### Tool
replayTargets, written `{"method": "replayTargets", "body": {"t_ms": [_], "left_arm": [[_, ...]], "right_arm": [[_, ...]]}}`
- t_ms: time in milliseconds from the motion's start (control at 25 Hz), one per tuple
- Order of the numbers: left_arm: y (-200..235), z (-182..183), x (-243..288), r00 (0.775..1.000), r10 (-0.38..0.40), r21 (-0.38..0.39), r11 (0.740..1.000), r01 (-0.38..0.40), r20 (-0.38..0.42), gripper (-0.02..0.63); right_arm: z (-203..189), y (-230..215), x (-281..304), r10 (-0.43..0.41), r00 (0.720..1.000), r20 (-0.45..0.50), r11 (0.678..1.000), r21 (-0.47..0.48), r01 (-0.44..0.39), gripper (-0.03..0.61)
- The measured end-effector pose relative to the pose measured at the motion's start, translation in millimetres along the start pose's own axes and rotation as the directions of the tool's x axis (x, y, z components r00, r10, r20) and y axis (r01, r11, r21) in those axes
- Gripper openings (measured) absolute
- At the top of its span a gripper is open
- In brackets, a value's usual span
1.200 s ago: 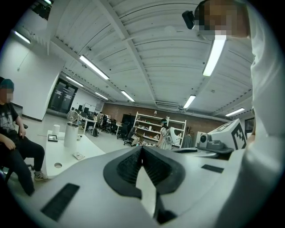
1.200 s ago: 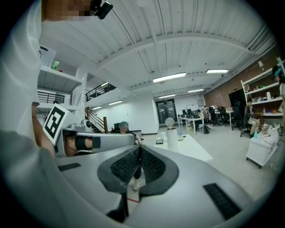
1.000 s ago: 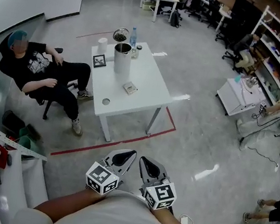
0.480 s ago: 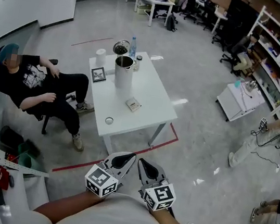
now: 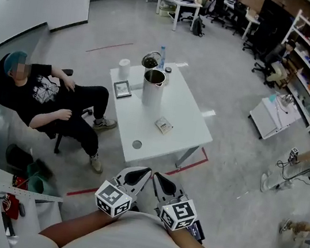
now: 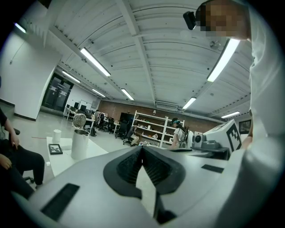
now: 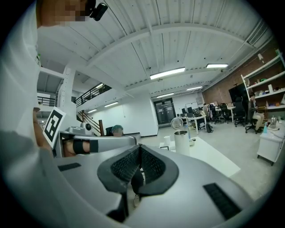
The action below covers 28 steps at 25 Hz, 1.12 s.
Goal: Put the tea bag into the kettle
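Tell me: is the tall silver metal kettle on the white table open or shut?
Open. The tall silver metal kettle stands upright with its round lid tipped up behind it, so its dark mouth shows.

head: steeply down | other two: forward, low | all share: table (image 5: 193,121), kettle (image 5: 153,88)

Wearer: white shirt (image 5: 130,242). Left tool (image 5: 145,171) and right tool (image 5: 157,177): pale grey moulded shells, black ribbed pads (image 6: 130,165), each topped by a black-and-white marker cube (image 5: 113,197).
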State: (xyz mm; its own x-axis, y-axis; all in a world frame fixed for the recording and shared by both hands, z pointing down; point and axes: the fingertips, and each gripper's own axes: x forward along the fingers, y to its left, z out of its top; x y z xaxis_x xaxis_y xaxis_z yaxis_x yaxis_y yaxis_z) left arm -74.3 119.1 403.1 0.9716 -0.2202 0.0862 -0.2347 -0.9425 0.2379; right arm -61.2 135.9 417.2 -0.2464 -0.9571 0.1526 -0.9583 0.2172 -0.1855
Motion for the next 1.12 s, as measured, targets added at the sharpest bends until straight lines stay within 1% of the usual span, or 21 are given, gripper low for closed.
{"method": "replayTargets", "body": {"t_ms": [280,480,600,880,1120], "left_arm": [[27,1,-8,1.0,0.014,-0.019,1.0,-0.014,-0.001,0.011],[39,2,-3,1.0,0.022,-0.028,0.999,-0.022,0.001,0.011],[47,7,1,0.999,0.033,-0.02,0.999,-0.033,0.01,0.011],[68,10,21,0.998,0.061,-0.028,0.998,-0.061,0.005,0.011],[90,12,49,0.996,0.087,-0.041,0.995,-0.087,0.0,0.011]], "right_arm": [[3,7,26,0.012,1.0,-0.003,1.0,-0.004,-0.012,0.011],[7,0,40,0.024,1.0,0.002,1.0,-0.008,-0.024,0.011],[12,-5,49,0.038,0.999,0.005,0.999,-0.011,-0.038,0.011],[18,-22,71,0.076,0.997,0.002,0.997,-0.017,-0.076,0.011],[20,-55,93,0.095,0.995,-0.015,0.995,0.012,-0.095,0.011]]}}
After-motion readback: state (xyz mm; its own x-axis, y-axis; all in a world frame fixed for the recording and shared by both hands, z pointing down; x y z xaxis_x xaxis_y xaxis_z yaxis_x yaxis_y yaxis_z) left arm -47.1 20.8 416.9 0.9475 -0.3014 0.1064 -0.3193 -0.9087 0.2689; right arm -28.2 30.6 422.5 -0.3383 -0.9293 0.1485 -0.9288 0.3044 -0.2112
